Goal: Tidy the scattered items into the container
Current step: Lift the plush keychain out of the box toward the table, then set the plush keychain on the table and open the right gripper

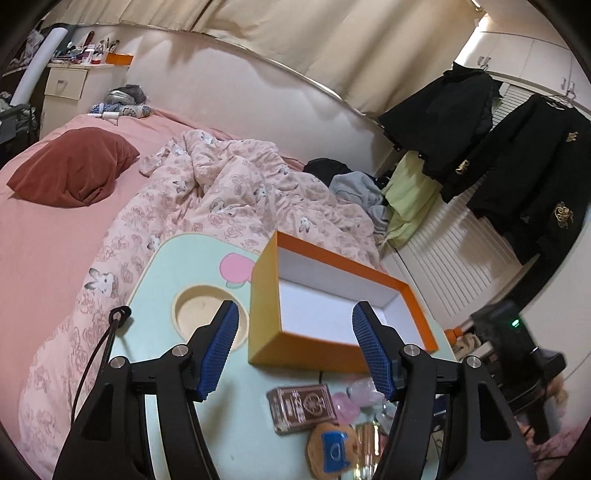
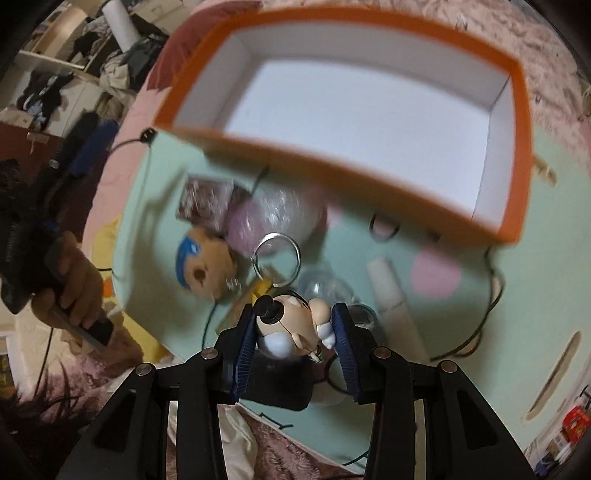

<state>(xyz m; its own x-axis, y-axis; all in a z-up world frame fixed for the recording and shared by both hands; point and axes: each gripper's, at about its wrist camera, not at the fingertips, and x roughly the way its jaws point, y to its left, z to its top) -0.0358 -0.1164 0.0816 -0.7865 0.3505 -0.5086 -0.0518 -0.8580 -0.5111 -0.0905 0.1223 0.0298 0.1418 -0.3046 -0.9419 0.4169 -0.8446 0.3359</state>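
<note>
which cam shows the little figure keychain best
The right wrist view: the figure keychain sits close up, clamped between the right tool, ring visible above it. The left wrist view does not show it, only the orange box and other trinkets.

A lived-in bedroom: a bed point(image 1: 48, 229) in pink sheets with a rumpled rabbit-print quilt point(image 1: 221, 192) and a red pillow point(image 1: 74, 166), a cluttered bedside drawer unit point(image 1: 66, 88), dark jackets point(image 1: 517, 166) hanging by louvred doors, and curtains point(image 1: 295, 33) behind the padded headboard point(image 1: 236, 96).
</note>
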